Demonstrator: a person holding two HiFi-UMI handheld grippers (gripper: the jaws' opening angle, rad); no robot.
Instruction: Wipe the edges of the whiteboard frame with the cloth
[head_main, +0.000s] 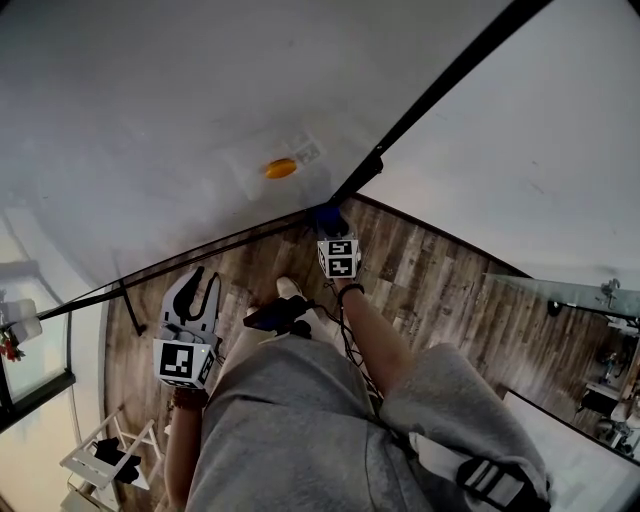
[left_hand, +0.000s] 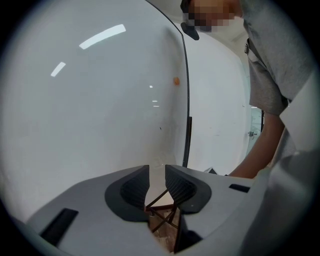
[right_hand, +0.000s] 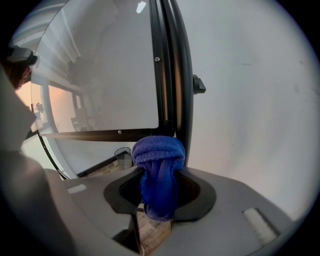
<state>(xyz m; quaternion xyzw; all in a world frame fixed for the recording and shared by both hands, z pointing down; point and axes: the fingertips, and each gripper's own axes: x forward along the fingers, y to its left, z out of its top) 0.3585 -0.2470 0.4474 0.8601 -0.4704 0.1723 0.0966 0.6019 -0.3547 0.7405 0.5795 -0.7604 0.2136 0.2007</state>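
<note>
Blue cloth (right_hand: 159, 170) sits clenched in my right hand-held gripper (right_hand: 161, 192), bunched right at the black whiteboard frame (right_hand: 181, 75) near its lower corner. My left hand-held gripper (left_hand: 157, 184) hangs released, empty, apart from that frame.

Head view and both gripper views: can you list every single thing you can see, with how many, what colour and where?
whiteboard: one, white, fills the upper left of the head view
frame: one, black, along the whiteboard's edges
dot: one, orange, on the whiteboard near the frame's corner
cloth: one, blue, bunched up, right in front of the frame
wall: one, white, right of the frame
floor: one, brown wood planks, under the board
left gripper: one, grey, jaws apart, nothing between them
right gripper: one, grey, jaws shut on the cloth
person: one, grey clothes, bottom of the head view
</note>
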